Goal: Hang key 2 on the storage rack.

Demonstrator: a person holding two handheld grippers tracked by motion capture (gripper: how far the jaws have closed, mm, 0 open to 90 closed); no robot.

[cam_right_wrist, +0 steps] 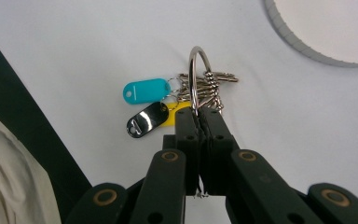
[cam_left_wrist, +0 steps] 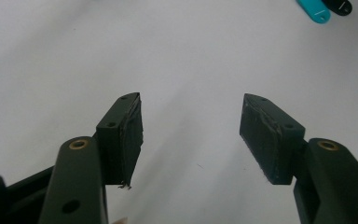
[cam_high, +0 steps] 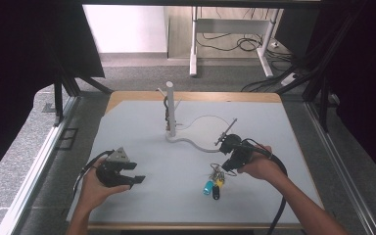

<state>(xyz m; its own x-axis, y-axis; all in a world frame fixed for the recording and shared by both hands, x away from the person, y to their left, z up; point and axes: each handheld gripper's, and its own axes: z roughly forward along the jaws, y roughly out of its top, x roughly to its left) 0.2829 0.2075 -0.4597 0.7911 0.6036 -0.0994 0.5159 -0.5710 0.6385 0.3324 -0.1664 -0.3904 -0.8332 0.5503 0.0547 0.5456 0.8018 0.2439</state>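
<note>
On the left of the table, the left gripper rests low in the person's left hand, its fingers well apart with nothing between them; it has no part in the work yet. Toward the middle, near the far edge, stands a white post on a base, with what look like short pegs on its side, though they are too small to make out. To the right, the right gripper has its fingers pressed together on the big ring of a key bunch. The keys and the three tags, teal, black and yellow, hang from that ring just above the table, well short of the post. So the pick-up looks done. What seems left, as a guess, is carrying the bunch across to the post and hanging the ring there, then letting go.
</note>
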